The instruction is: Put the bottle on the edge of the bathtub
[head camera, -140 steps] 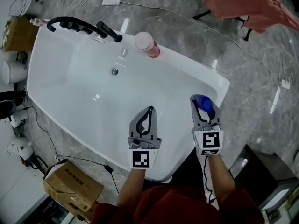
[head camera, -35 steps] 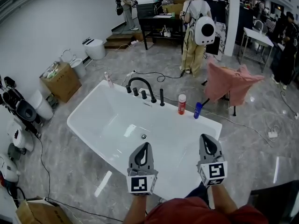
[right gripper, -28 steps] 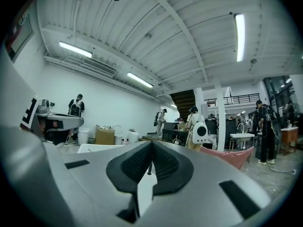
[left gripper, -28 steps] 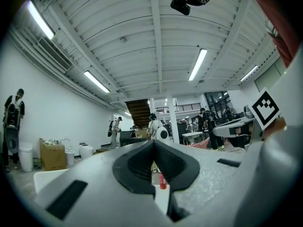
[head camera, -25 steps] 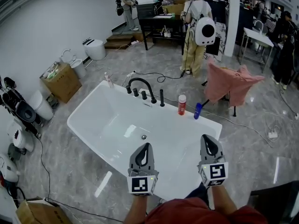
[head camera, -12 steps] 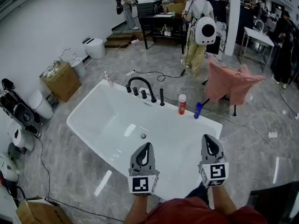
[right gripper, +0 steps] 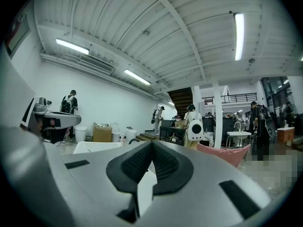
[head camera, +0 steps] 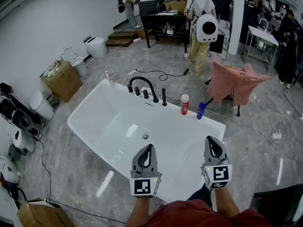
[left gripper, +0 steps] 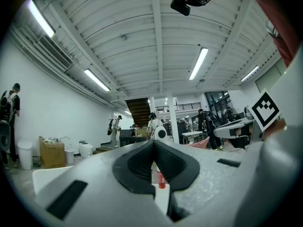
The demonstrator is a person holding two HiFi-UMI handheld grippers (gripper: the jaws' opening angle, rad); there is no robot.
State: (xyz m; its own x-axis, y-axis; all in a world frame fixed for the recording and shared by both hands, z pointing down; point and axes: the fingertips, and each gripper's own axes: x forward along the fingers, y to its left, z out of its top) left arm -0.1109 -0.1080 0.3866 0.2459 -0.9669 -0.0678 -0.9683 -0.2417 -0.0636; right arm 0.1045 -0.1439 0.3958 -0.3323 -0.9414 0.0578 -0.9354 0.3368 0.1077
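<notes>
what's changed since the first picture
The right gripper has let go of the blue bottle, which now stands on the bathtub, on its far rim beside the red bottle. That gripper has pulled back to the near side, jaws together and empty. The left gripper stays shut and empty; the red bottle has not moved.

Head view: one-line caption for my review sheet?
Left gripper and right gripper, shut and empty, hover over the bathtub's near end; red bottle and blue bottle stand on its far edge.
</notes>
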